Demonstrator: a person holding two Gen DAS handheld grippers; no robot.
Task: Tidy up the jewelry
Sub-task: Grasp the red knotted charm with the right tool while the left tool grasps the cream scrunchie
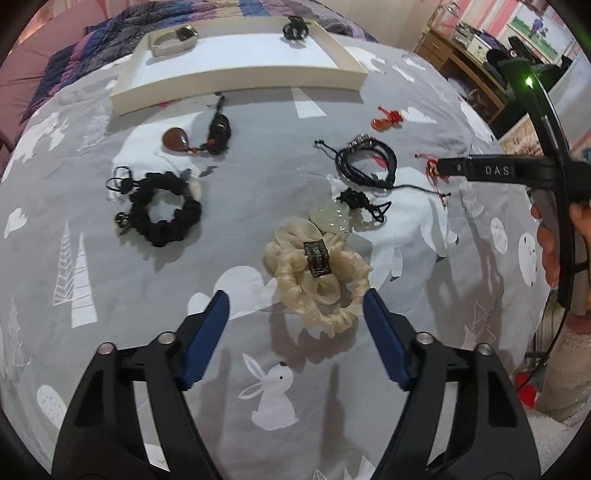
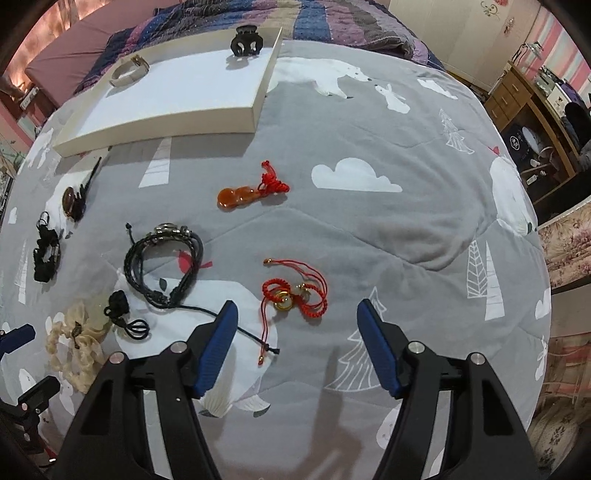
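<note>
Jewelry lies on a grey patterned bedspread. My left gripper [image 1: 295, 306] is open and empty, its blue fingers on either side of a cream scrunchie [image 1: 319, 275]. A pale jade pendant [image 1: 330, 216], a black cord bracelet [image 1: 367, 164], a black scrunchie [image 1: 164, 210] and a brown pendant [image 1: 175, 138] lie beyond. My right gripper [image 2: 295, 314] is open and empty, just short of a red cord bracelet with gold rings [image 2: 295, 295]. An orange pendant [image 2: 236, 197] lies farther on. A white tray [image 2: 177, 92] at the back holds a bangle [image 2: 129, 72] and a black hair claw [image 2: 245, 40].
A striped quilt [image 2: 295, 18] lies behind the tray. A wooden desk [image 2: 528, 107] stands at the right beyond the bed edge. The right gripper's body [image 1: 498, 171] reaches in from the right in the left wrist view.
</note>
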